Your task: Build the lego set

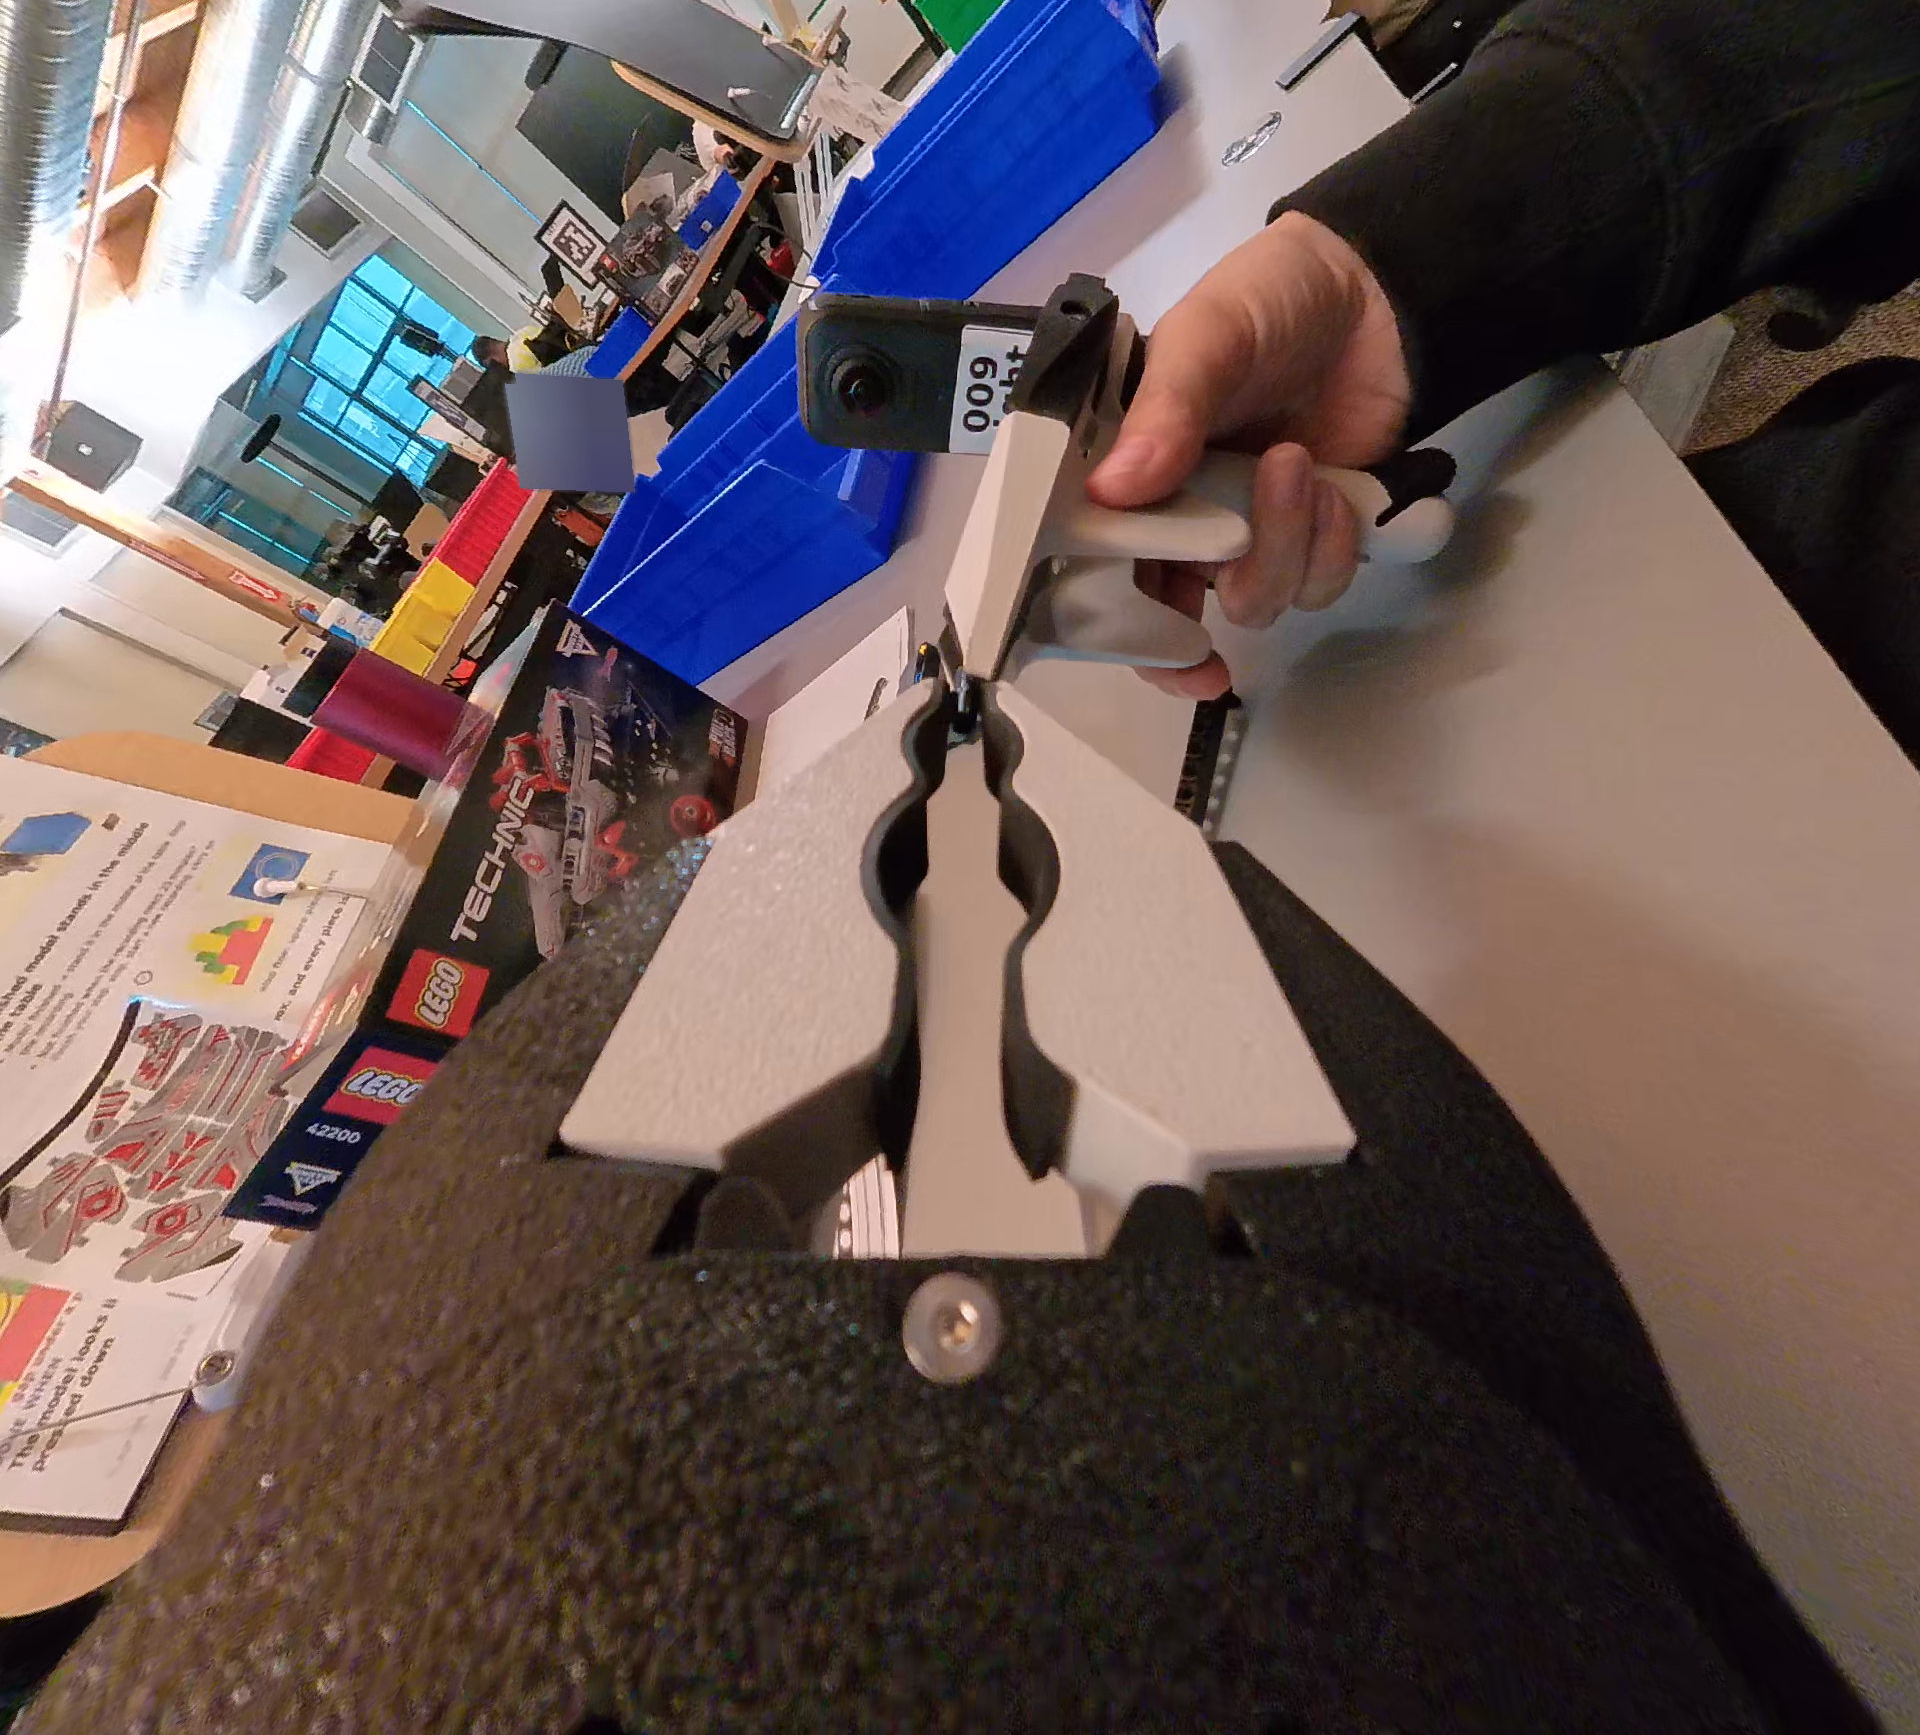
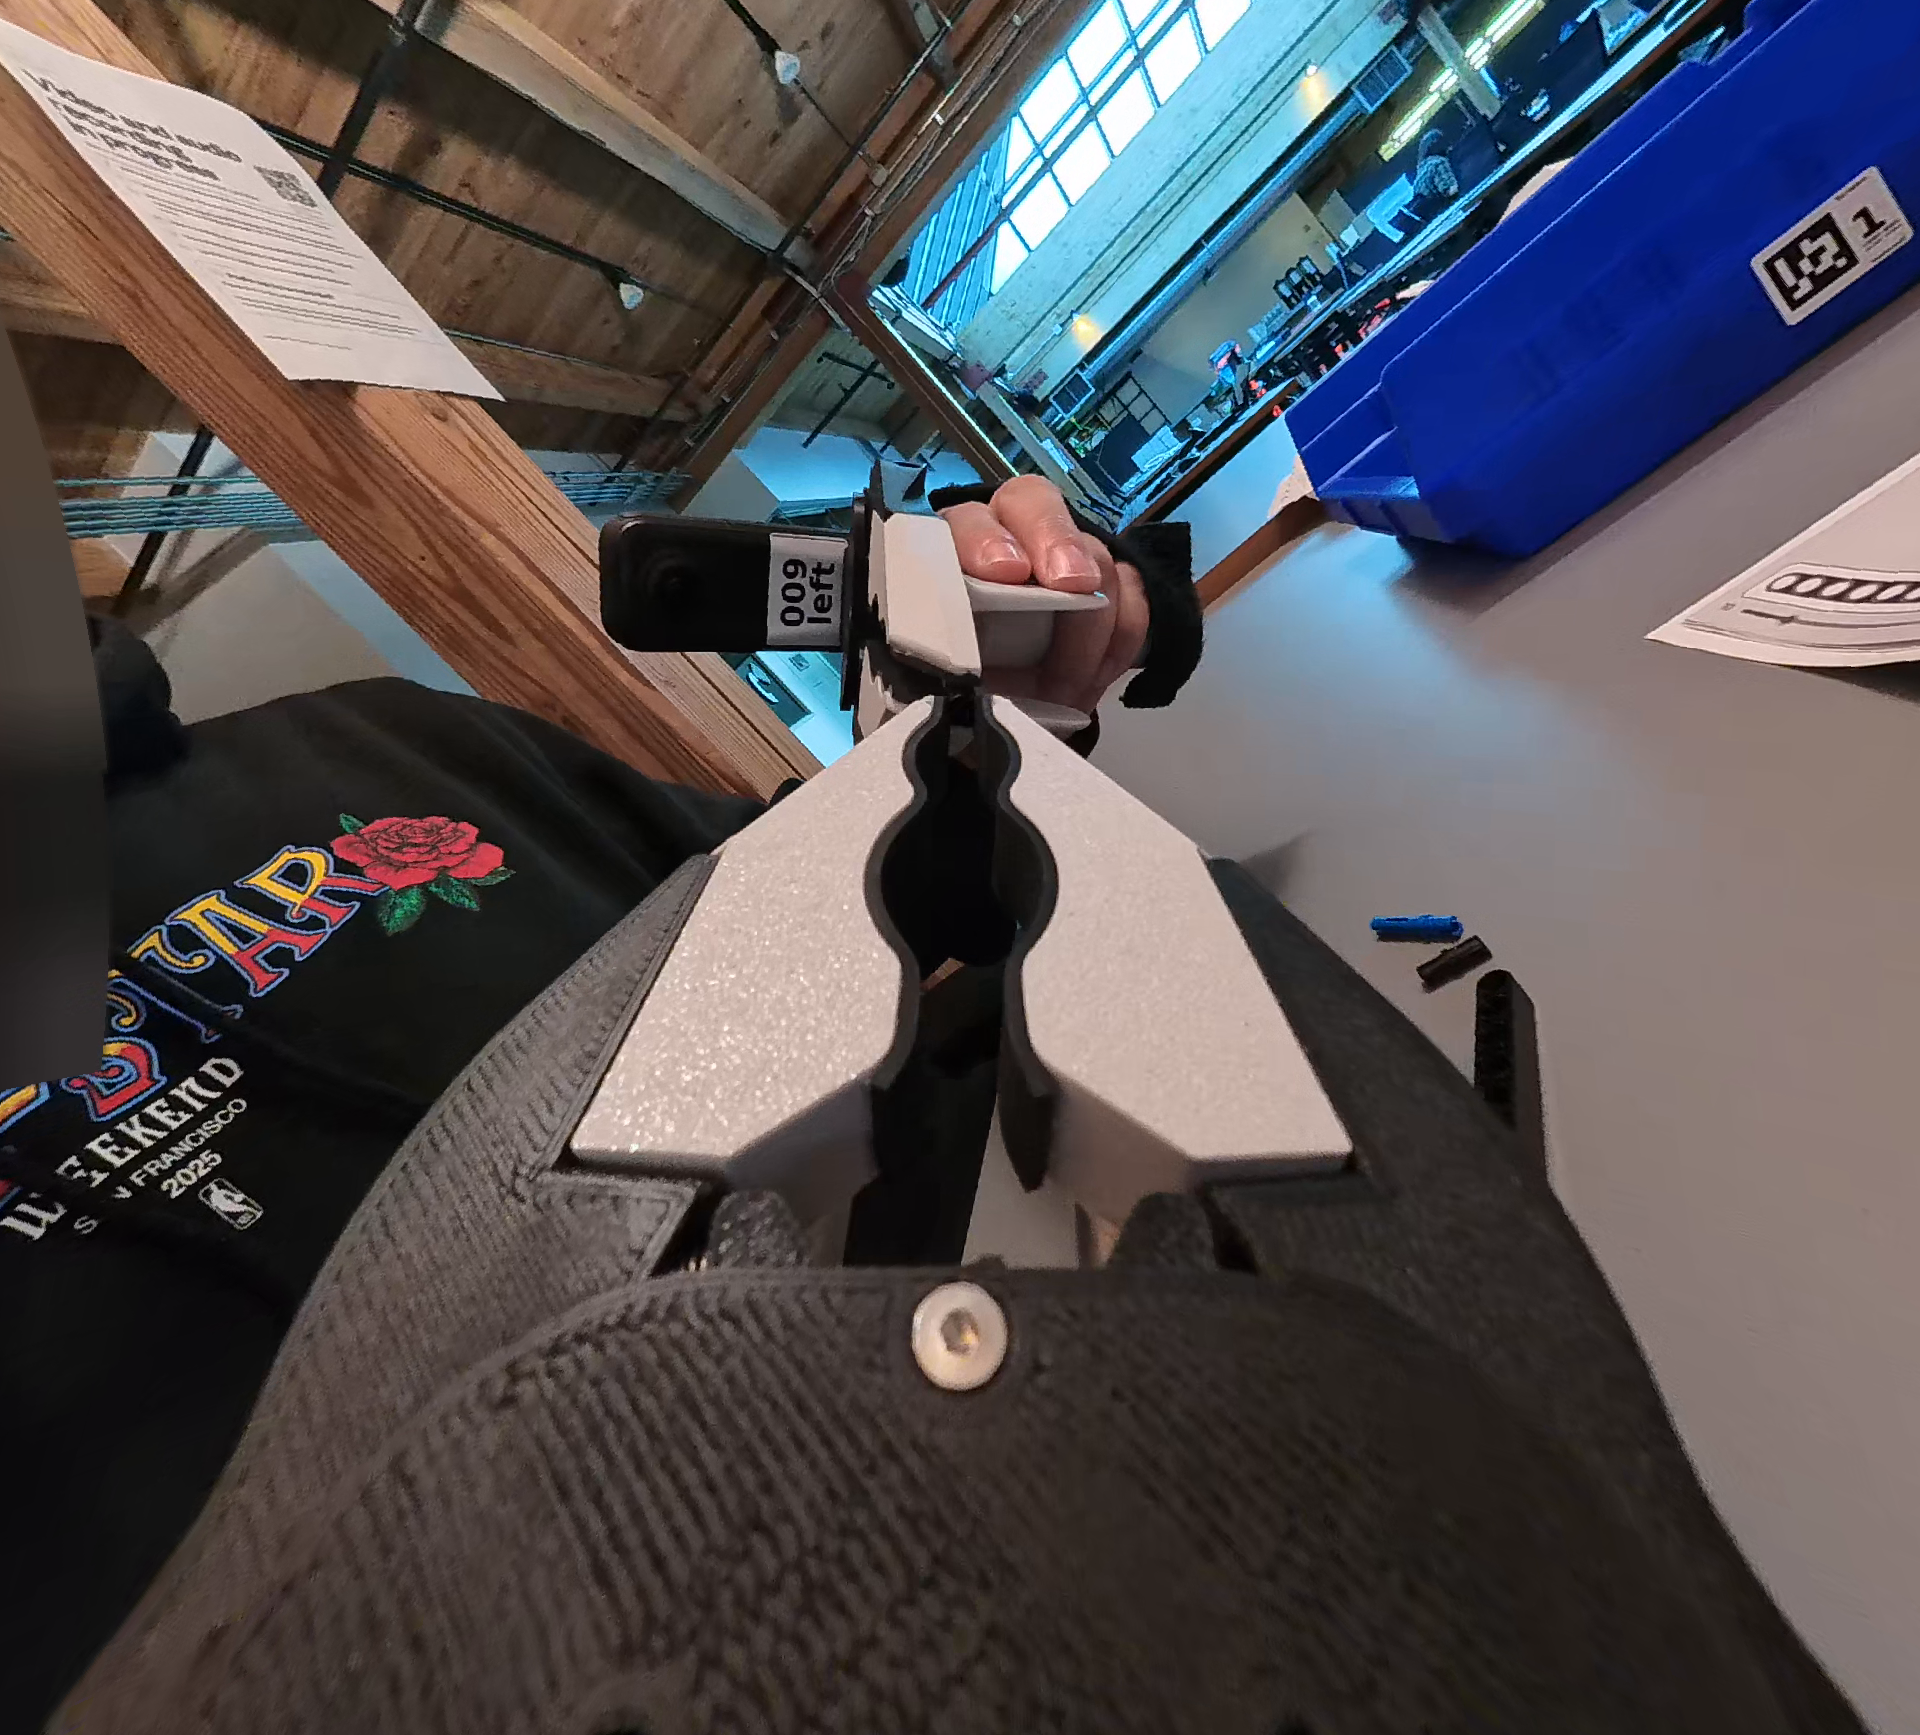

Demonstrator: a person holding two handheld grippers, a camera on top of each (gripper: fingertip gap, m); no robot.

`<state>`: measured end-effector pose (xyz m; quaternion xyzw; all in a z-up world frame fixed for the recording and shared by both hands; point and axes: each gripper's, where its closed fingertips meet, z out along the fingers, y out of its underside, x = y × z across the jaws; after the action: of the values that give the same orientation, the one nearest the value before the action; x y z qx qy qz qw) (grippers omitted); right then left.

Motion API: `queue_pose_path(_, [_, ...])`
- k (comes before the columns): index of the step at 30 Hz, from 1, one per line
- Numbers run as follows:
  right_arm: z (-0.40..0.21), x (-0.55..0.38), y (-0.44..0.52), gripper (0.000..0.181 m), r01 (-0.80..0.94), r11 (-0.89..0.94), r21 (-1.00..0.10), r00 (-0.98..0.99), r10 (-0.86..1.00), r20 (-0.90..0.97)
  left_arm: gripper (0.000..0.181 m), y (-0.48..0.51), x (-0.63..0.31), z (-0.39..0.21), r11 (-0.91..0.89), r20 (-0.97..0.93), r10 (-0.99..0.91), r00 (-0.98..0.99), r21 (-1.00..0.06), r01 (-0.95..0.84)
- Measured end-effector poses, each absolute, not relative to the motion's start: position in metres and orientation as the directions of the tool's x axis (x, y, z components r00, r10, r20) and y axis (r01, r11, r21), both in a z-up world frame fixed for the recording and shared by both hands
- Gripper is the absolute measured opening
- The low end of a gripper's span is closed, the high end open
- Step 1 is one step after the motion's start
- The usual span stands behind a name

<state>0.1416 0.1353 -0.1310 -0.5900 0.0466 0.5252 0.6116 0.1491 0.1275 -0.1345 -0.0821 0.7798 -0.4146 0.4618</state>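
My left gripper (image 1: 964, 711) is shut, pinching a small black lego piece (image 1: 966, 717) at its tips, held above the grey table (image 1: 1558, 750). My right gripper (image 2: 961, 717) is also shut; something small and dark sits at its tips, but I cannot tell what. The two grippers point at each other, tip to tip, and the right gripper's fingertips (image 1: 982, 646) touch the piece. A black lego beam (image 1: 1210, 776) lies on the table just behind them. In the right wrist view the beam (image 2: 1498, 1046), a blue pin (image 2: 1415, 925) and a black pin (image 2: 1452, 962) lie loose on the table.
The lego box (image 1: 582, 864) and a printed instruction board (image 1: 156, 1010) stand to the left. Blue bins (image 1: 935, 251) line the table's far side, also in the right wrist view (image 2: 1621, 314). A paper sheet (image 2: 1808, 599) lies near them. A person's dark sleeve (image 1: 1662, 127) reaches in. Left and right tips are no more than a few centimetres apart.
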Motion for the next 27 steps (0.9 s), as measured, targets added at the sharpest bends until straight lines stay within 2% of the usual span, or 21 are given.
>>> queue_pose_path(27, [-0.1255, 0.1397, 0.1324, 0.002, -0.713, -0.242, -0.659, 0.409, 0.619, -0.670, 0.003, 0.1277, 0.1457, -0.1316, 0.629, -0.637, -0.511, -0.577, -0.735, 0.255])
